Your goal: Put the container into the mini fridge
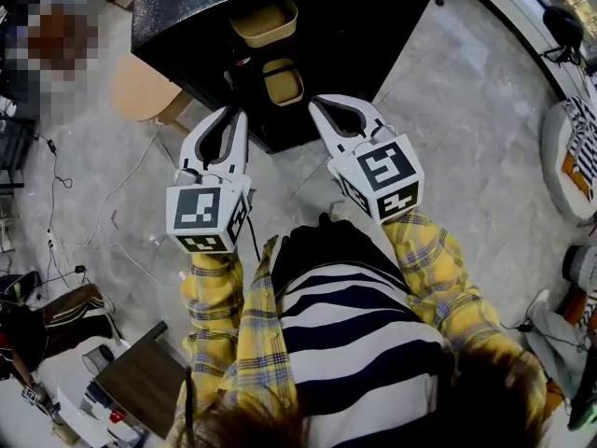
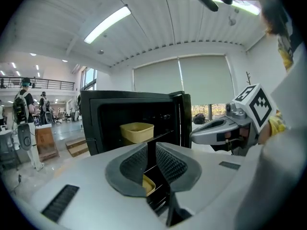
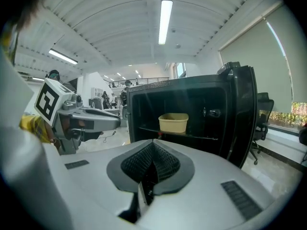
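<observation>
So, quick rundown: going by both gripper views, nobody's carrying anything.
Left gripper [image 1: 231, 112]: sits just outside the mini fridge [image 1: 187, 7] opening, toward its left side. The fingers [image 2: 134, 164] are a narrow slit apart with nothing between them, and you just see into the fridge through the gap.
Right gripper [image 1: 319, 105]: also just outside the fridge opening, toward its right side. Its fingers [image 3: 165, 164] are pressed tip to tip and empty.
Lower container [image 1: 283, 82]: a yellow tub inside the fridge, low down near the front. It's straight ahead of the fingers and roughly between the two grippers, so neither one is clearly nearer. Its long side looks to run front to back into the fridge.
Upper container [image 1: 265, 23]: a second yellow tub on the fridge's upper shelf, higher up than the lower one. Its long side runs across the opening.
Door [image 3: 240, 114]: swung open on the fridge's right as the person faces it, just past the right gripper.
Which tub is "the" container: can't tell, they look alike.
My guess on progress: the placing looks done. If the door needs shutting, the right gripper is the closer one.
</observation>
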